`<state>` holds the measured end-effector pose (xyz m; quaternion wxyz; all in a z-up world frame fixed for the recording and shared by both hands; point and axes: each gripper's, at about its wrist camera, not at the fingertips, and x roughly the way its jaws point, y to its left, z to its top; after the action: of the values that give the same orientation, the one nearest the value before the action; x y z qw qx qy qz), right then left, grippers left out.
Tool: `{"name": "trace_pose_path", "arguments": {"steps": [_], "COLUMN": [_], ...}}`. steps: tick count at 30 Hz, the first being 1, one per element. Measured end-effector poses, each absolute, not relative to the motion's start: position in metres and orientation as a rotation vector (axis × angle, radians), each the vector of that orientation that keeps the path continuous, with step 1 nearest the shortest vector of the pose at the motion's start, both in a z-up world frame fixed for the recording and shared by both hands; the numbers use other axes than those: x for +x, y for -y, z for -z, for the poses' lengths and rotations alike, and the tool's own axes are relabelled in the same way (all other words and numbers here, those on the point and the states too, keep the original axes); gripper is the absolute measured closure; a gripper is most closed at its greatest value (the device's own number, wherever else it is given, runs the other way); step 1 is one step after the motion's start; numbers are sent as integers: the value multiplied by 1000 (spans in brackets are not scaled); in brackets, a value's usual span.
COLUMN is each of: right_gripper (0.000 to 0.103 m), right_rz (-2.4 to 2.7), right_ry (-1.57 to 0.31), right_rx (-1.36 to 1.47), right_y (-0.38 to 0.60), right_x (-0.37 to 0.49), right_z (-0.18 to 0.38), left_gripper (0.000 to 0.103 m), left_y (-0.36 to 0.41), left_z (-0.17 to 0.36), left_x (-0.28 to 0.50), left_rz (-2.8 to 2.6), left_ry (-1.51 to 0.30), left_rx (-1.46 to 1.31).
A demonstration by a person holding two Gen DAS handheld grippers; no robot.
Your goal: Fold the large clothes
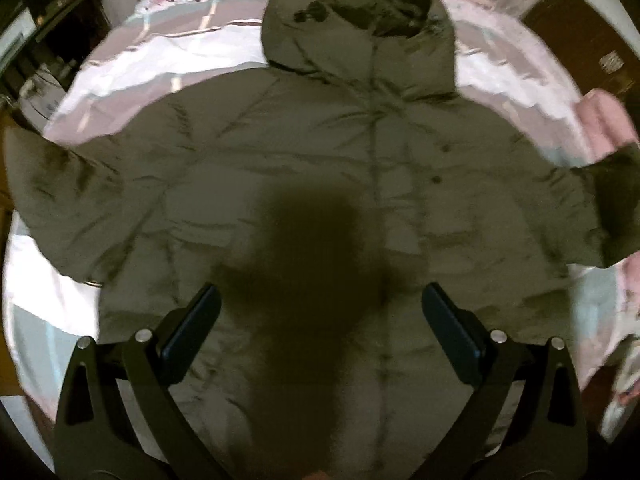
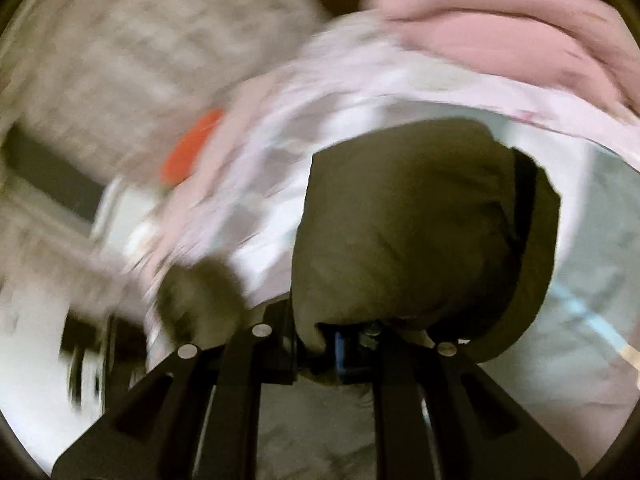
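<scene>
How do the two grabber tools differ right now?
The left gripper has its jaws spread wide and holds nothing; the right gripper is closed on a fold of the olive jacket. The left one hovers over the jacket's body, spread flat on the bed; the right one has fabric bunched over its fingers, near a pink blanket. Both share black linkages and blue pads.

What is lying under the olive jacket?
The jacket lies spread on a pink and white patterned bedsheet, visible around it. The part beneath the jacket is covered.
</scene>
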<state>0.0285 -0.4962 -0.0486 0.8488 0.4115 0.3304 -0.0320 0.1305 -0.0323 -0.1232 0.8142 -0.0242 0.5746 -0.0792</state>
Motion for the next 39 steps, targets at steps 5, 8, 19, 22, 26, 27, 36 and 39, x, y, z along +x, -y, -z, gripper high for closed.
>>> {"name": "trace_pose_path", "arguments": {"steps": [5,8,19,22,26,27,36,39], "right_gripper": [67,25,8,8,8,8,8,8], "right_rz": [-309,-434,22,48,48,45,25,24], "right_ry": [-893,-1053,-1020,-1125,-1229,-1239,-1278,-1292], "right_rx": [698,621,424,516,544,534,472,467], "right_y": [368,309,376,398,389,388,371,365], "right_x": [52,53,34,37,43,45,49,52], "right_z": [40,50,30,50,65,68,97,108], "left_gripper": [2,2,2,2,3,14,102,102], "left_y": [19,10,32,57,76,79,65,58], "left_z": [104,101,125,145,175,179,199,179], "left_x": [129,131,133,134,133,135,158,163], "left_rz": [187,195,328,373,421,412,361,275], "left_ry": [-1127,-1114,-1208,-1339,-1445,-1428,-1388,-1198], "left_rx": [-146,-215,-290,-220,-252,-225,-224,-132]}}
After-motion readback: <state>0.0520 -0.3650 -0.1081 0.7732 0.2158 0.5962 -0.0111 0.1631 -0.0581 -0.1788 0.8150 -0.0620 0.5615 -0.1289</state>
